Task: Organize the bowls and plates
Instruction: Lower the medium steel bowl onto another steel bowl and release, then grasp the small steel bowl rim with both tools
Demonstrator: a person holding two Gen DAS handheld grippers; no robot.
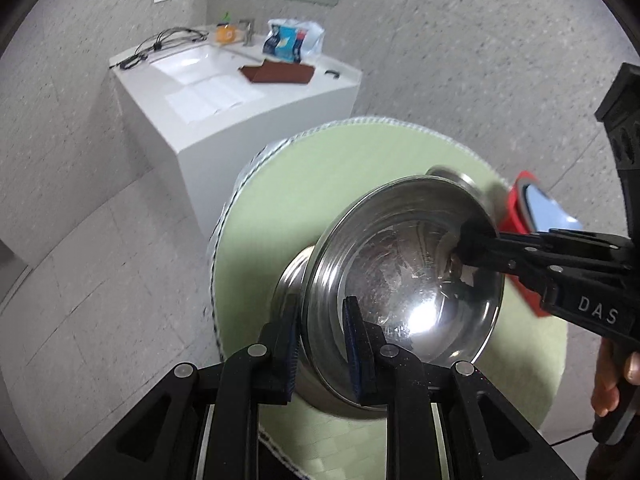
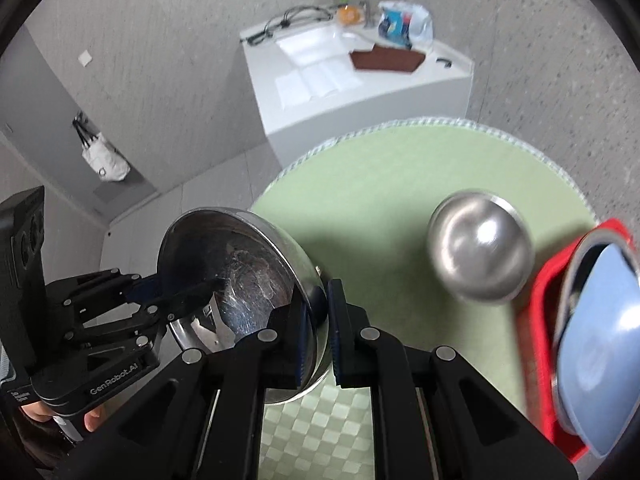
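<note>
A large steel bowl [image 1: 404, 268] is held tilted above the round green table [image 1: 320, 168]. My left gripper [image 1: 322, 340] is shut on its near rim, one finger inside and one outside. My right gripper [image 2: 318, 320] is shut on the opposite rim of the same bowl [image 2: 240, 264]; it also shows in the left wrist view [image 1: 472, 252]. A second steel bowl [image 2: 480, 248] lies upside down on the table to the right. A red rack [image 2: 548, 280] at the table's right edge holds a blue plate [image 2: 604, 344] on edge.
A white sink cabinet [image 1: 224, 92] stands behind the table with cables, a brown cloth [image 1: 276, 74], papers and a snack bag [image 1: 292, 40]. A white bag [image 2: 104, 158] hangs on the left wall. Grey tiled floor surrounds the table.
</note>
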